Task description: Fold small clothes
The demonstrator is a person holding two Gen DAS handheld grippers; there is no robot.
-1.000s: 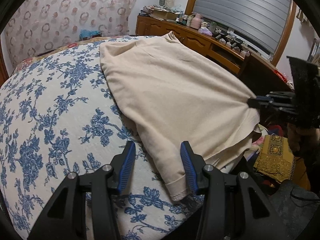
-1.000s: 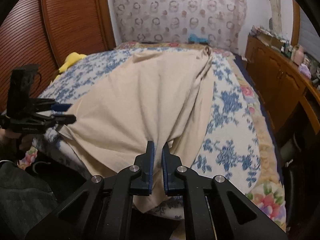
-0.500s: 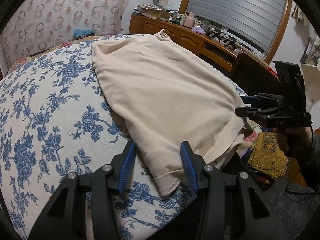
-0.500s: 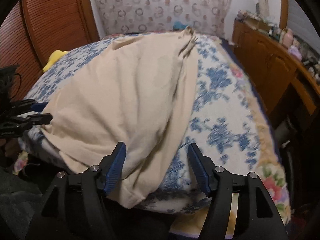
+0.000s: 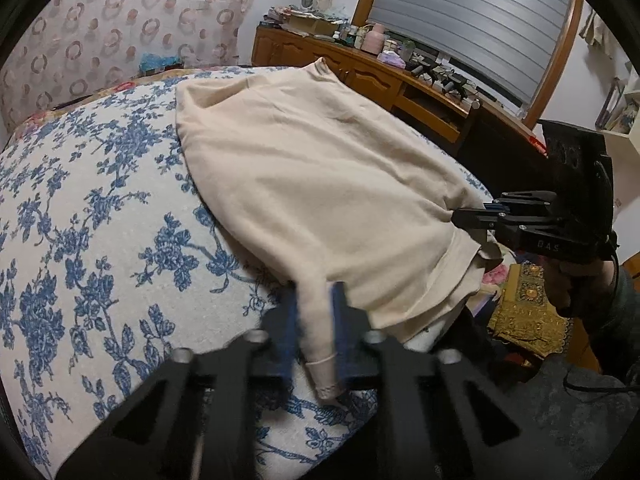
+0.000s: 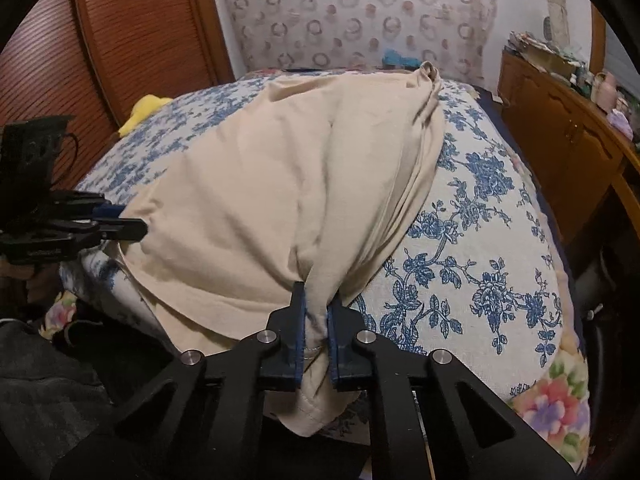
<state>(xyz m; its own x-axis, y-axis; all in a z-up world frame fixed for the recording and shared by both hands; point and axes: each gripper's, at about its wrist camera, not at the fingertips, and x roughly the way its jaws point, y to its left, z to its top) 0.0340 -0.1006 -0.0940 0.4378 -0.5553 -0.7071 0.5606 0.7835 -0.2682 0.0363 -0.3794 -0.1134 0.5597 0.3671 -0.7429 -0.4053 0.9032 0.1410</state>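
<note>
Both grippers are clamped on the cream garment (image 5: 320,184), which lies spread over the blue-floral bedspread (image 5: 100,220). We note the left gripper (image 5: 314,328) closing, its blue pads pinching a bunched hem strip at 6 o'clock in its own view. The right gripper (image 6: 316,332) is clenched on a gathered corner at 6 o'clock in its view, cloth hanging below the pads.
</note>
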